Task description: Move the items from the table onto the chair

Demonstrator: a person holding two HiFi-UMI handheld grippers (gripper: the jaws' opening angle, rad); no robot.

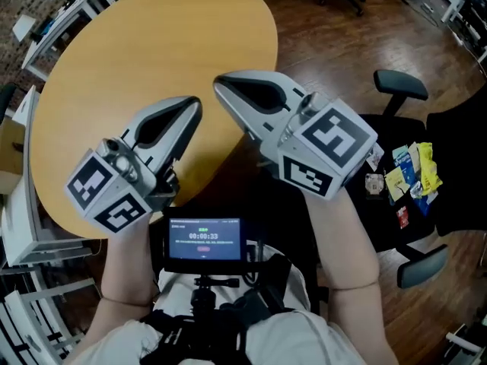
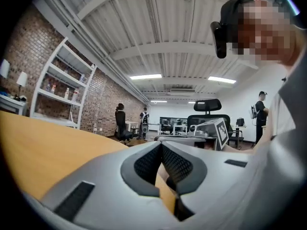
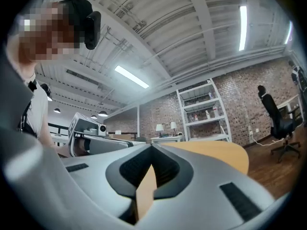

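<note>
Head view: left gripper (image 1: 192, 106) and right gripper (image 1: 221, 87) closed, empty, over table (image 1: 152, 36); packets (image 1: 412, 175) on chair (image 1: 401, 84) seem light, crinkly, best pinched by edges.

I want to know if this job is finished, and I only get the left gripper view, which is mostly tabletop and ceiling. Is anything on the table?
Observer: The head view shows no items on the table. The part of its top that shows is bare wood.
Operator: So where are the items?
Observer: A pile of packets lies on the seat of the black chair, at the person's right.
Operator: Is the right gripper carrying anything?
Observer: No. The right gripper is shut, with nothing between its jaws.
</note>
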